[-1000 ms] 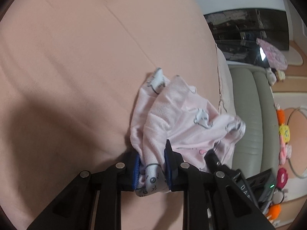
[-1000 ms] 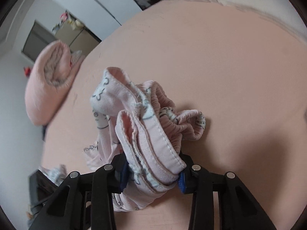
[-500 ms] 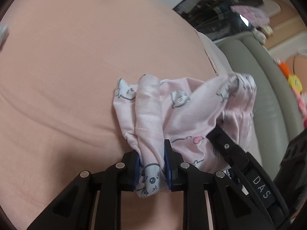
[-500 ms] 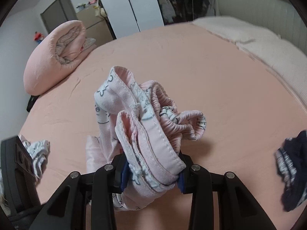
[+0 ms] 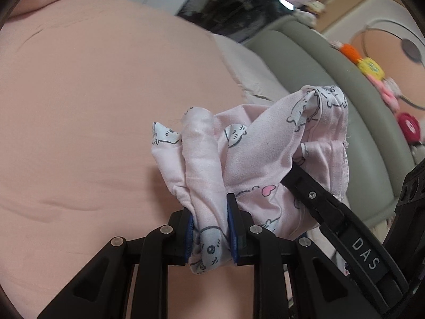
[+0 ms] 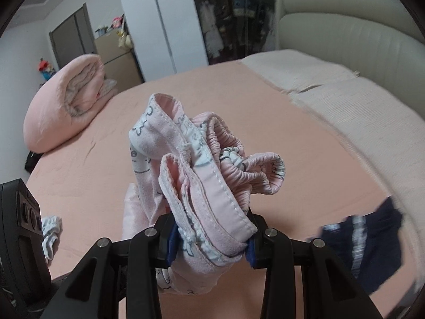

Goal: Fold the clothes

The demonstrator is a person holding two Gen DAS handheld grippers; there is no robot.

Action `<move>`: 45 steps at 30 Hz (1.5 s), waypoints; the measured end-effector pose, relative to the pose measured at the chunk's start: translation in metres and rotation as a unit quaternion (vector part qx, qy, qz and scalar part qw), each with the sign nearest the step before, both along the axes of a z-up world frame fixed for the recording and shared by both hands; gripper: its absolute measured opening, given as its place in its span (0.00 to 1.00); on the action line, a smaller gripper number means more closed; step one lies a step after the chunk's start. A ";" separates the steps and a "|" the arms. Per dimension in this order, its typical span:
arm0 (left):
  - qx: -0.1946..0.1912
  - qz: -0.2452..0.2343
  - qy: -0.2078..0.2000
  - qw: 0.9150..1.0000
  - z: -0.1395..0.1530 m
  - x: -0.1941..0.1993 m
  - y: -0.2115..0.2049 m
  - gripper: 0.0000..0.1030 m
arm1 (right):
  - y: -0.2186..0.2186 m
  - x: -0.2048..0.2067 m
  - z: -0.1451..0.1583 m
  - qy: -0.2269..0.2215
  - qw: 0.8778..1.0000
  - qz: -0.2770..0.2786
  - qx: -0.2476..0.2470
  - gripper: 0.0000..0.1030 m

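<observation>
A small pink garment (image 5: 255, 156) printed with grey and white cartoon animals hangs bunched above the pink bed sheet (image 5: 93, 111). My left gripper (image 5: 209, 236) is shut on a narrow fold of its cloth. In the right wrist view the same pink garment (image 6: 207, 175) shows its stitched hem and gathered elastic waistband, and my right gripper (image 6: 211, 244) is shut on that thick bundle. The right gripper's black finger (image 5: 326, 212) reaches into the left wrist view from the lower right, under the cloth.
A rolled pink quilt (image 6: 66, 101) lies at the far left of the bed. A dark navy garment (image 6: 372, 242) lies on the sheet at right, a white striped piece (image 6: 51, 236) at left. A grey-green padded headboard (image 6: 345, 29) and cream blanket (image 6: 332, 90) border the bed.
Both grippers have risen with the garment, lifting it off the sheet. The left wrist has rolled, so the headboard now slants across its view. The room beyond the bed has come into the right view.
</observation>
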State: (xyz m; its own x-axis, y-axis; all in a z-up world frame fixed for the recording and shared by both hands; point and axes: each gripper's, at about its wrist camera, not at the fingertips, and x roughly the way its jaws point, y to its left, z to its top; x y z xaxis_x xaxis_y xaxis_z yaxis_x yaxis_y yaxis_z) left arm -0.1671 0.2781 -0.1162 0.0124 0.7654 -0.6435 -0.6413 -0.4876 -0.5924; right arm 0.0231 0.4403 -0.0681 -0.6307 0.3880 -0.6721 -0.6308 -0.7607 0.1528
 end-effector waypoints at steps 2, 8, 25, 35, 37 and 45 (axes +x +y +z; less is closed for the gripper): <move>0.011 -0.019 -0.001 1.000 0.010 0.016 0.013 0.19 | 0.008 0.018 0.014 0.004 1.000 -0.014 0.012 0.37; 0.028 -0.086 0.026 0.996 0.037 0.069 0.056 0.19 | 0.031 0.069 0.050 0.009 0.997 -0.062 0.050 0.37; 0.023 -0.176 0.032 0.984 0.036 0.136 0.159 0.18 | 0.081 0.158 0.043 0.019 0.987 -0.157 0.024 0.37; 0.041 -0.173 0.008 0.984 0.051 0.122 0.160 0.18 | 0.123 0.167 0.040 0.106 0.978 -0.177 -0.035 0.37; 0.043 -0.167 0.005 0.985 0.051 0.116 0.171 0.18 | 0.132 0.171 0.033 0.137 0.971 -0.189 -0.059 0.37; 0.034 -0.174 0.020 0.984 0.029 0.113 0.183 0.18 | 0.143 0.186 -0.020 0.203 0.940 -0.226 -0.154 0.37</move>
